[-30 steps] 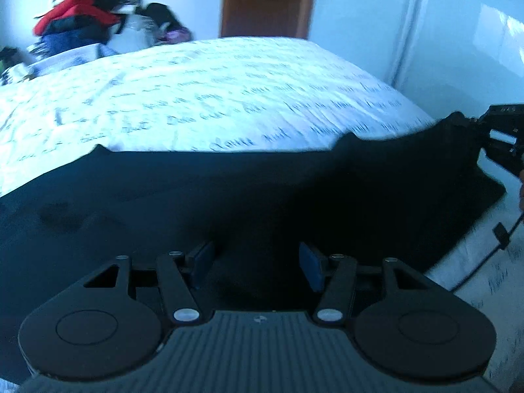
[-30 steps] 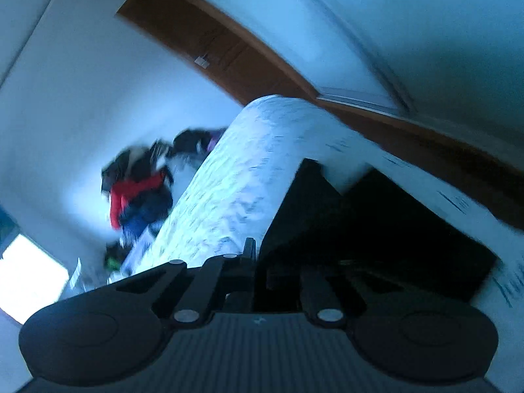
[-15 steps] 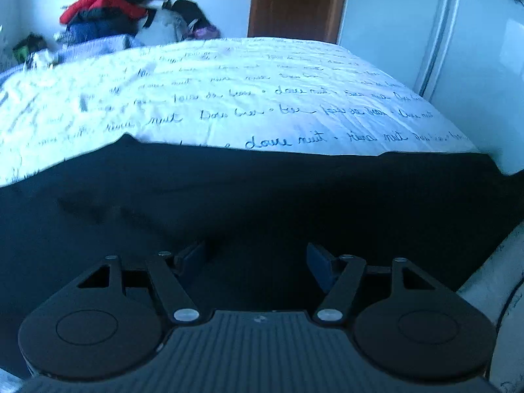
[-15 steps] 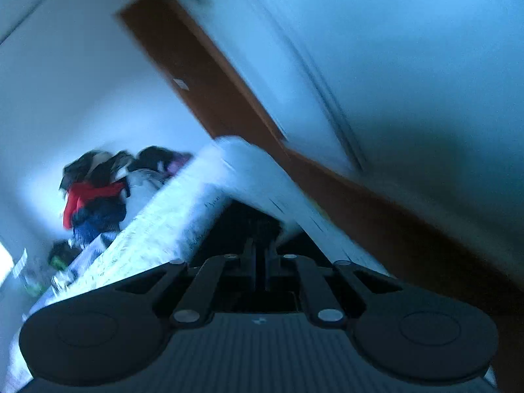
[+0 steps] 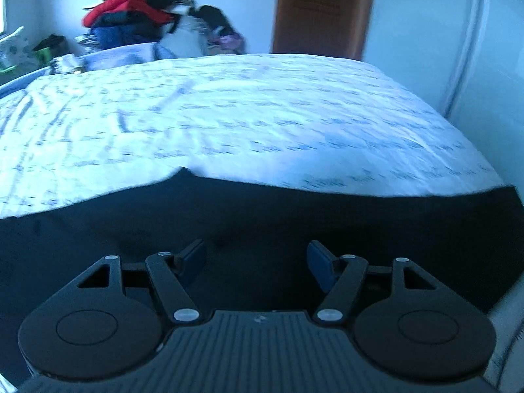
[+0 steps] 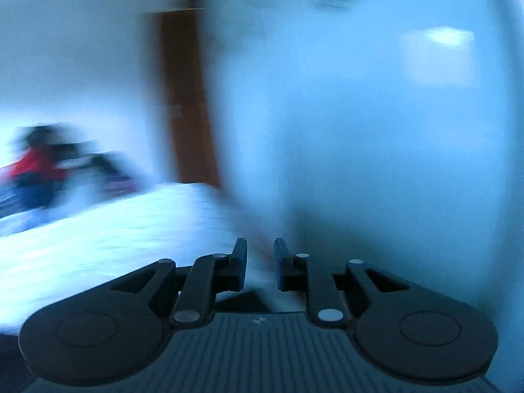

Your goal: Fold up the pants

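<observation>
The black pants lie flat across the near part of the bed in the left wrist view, running from the left edge to the right edge. My left gripper is open and empty, just above the pants. In the blurred right wrist view my right gripper is open with a small gap and holds nothing. It points level toward the wall and the bed corner. A small dark patch shows under its fingers; I cannot tell if it is the pants.
The bed has a white sheet with script writing and reaches back to a pile of clothes. A brown door stands behind it, and a white wardrobe stands at the right.
My right gripper has let go of the pants, opened a little and swung upright toward the wall. The pants edge now lies flat on the bed. My left gripper stays open and has tilted up slightly.
</observation>
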`<state>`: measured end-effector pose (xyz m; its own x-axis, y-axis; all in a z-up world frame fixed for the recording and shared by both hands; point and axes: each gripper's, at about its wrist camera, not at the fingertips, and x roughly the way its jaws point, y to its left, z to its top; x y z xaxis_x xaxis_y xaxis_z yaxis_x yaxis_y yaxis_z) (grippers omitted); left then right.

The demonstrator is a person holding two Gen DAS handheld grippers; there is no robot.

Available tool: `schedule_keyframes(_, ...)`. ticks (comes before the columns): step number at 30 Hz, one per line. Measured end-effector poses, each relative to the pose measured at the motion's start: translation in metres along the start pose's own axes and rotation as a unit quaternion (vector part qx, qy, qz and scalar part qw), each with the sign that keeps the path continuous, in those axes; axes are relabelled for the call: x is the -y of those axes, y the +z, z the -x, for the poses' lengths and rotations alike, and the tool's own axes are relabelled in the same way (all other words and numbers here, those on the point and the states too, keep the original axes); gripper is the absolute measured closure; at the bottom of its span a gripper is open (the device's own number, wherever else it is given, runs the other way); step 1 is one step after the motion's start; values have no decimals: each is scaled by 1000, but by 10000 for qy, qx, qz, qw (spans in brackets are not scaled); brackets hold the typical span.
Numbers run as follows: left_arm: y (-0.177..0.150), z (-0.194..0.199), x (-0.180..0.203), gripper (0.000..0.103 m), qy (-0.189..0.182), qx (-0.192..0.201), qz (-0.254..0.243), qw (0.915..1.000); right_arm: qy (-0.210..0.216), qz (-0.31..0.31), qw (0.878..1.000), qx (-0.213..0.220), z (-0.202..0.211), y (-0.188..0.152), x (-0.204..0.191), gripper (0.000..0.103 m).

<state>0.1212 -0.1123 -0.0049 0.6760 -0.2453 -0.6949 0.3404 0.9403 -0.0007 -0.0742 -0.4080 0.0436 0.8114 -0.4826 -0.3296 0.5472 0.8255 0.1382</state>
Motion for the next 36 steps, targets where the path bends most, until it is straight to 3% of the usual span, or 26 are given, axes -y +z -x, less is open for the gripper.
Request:
schedule_keyframes(1, 4, -4, -4, 33, 44, -52, 14, 10000, 601, 449, 9967, -316, -9, 5, -27, 81)
schedule_keyframes(3, 12, -10, -12, 33, 22, -169, -16, 9999, 1880, 1213, 9696, -992, -27, 4, -85, 81)
schedule_keyframes(4, 16, -13, -16, 33, 4, -207, -68, 9998, 2562, 1480, 9464, -1296, -37, -1, -116, 81)
schedule_keyframes(7, 24, -19, -27, 33, 97, -295, -204, 9993, 3643, 2237, 8868, -1756, -62, -18, -188, 81)
schedule_keyframes(10, 28, -22, -41, 33, 193, -342, -72, 9992, 3953, 3021, 8433, -2035, -90, -39, -240, 81)
schedule_keyframes(14, 28, -20, -59, 32, 200, -346, 164, 9991, 4009, 3441, 8144, -2401, -127, -55, -261, 81)
schedule_keyframes(17, 30, -24, -62, 32, 194, -363, 184, 9990, 4169, 3496, 8015, -2480, -124, -65, -254, 74)
schedule_keyframes(19, 33, -28, -61, 32, 110, -401, 192, 9990, 4142, 3522, 8029, -2444, -122, -64, -250, 50)
schedule_keyframes(21, 40, -33, -59, 32, -69, -467, 297, 9984, 4233, 3519, 7949, -2553, -130, -67, -249, 49)
schedule_keyframes(24, 48, -38, -55, 30, -357, -543, 475, 9968, 4365, 3599, 7865, -2478, -120, -62, -246, 65)
schedule_keyframes(27, 56, -44, -52, 28, -539, -608, 660, 9945, 4142, 4209, 7860, -1829, -97, -66, -249, 64)
schedule_keyframes(29, 61, -52, -49, 28, -699, -725, 783, 9918, 4345, 4177, 7724, -2004, -98, -68, -249, 66)
schedule_keyframes(33, 68, -70, -43, 28, -1067, -1154, 1056, 9819, 4558, 3599, 7731, -2549, -123, -63, -245, 66)
schedule_keyframes(35, 70, -77, -40, 28, -1225, -1348, 1199, 9759, 4639, 3419, 7736, -2635, -130, -62, -242, 77)
schedule_keyframes(36, 72, -81, -39, 28, -1276, -1421, 1254, 9736, 4644, 3499, 7727, -2546, -126, -62, -242, 91)
